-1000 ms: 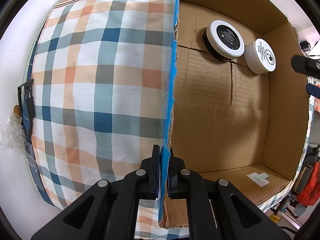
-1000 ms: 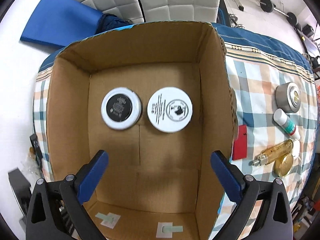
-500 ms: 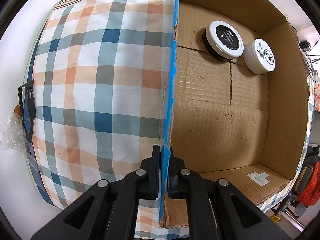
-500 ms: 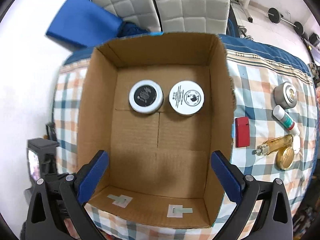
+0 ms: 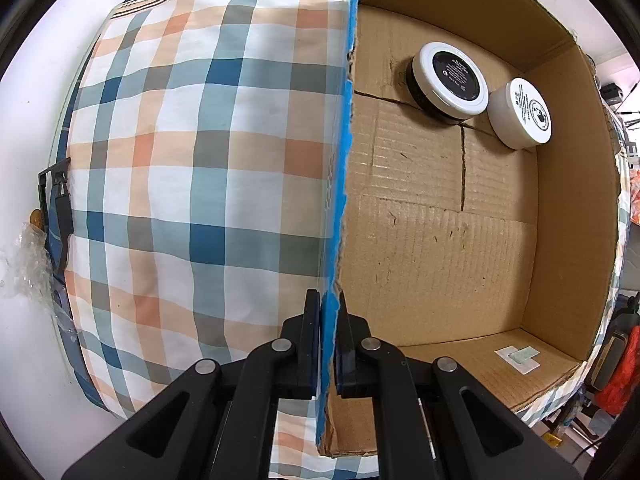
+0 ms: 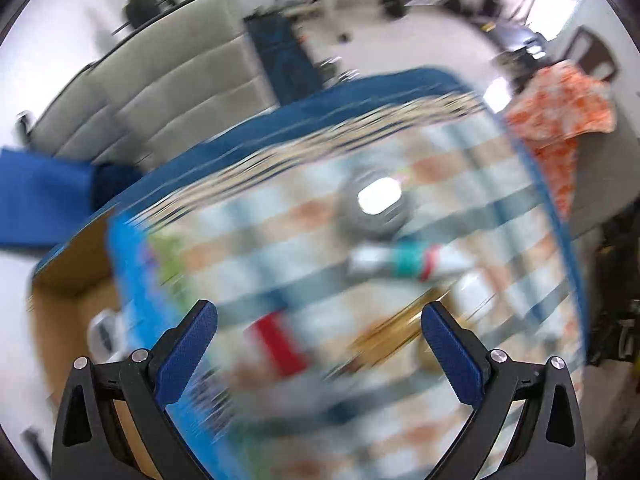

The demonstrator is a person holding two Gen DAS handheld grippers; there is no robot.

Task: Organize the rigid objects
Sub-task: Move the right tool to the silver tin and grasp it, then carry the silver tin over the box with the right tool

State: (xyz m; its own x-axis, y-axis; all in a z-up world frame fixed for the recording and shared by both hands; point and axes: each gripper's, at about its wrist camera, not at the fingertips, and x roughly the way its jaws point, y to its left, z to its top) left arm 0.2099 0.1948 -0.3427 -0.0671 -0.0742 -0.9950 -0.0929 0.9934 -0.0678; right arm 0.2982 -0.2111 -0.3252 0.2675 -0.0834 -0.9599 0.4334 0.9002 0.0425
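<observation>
My left gripper (image 5: pixel 328 312) is shut on the near wall of the cardboard box (image 5: pixel 340 208), one finger on each side. Inside the box stand a black-lidded white jar (image 5: pixel 450 78) and a white jar (image 5: pixel 520 114) at the far end. My right gripper (image 6: pixel 318 320) is open and empty, above the checked cloth to the right of the box (image 6: pixel 72 292). Its view is blurred: a silver round tin (image 6: pixel 374 204), a white tube with teal band (image 6: pixel 404 262), a red flat item (image 6: pixel 276 340) and a golden bottle (image 6: pixel 396 330) lie on the cloth.
The checked cloth (image 5: pixel 200 160) covers the surface left of the box. An orange patterned cloth (image 6: pixel 560 108) lies at the far right. A grey padded chair (image 6: pixel 168 92) and a blue mat (image 6: pixel 44 196) are behind the table.
My right gripper has swung fast to the right, away from above the box and over the loose items on the cloth. The left gripper and the box have not moved.
</observation>
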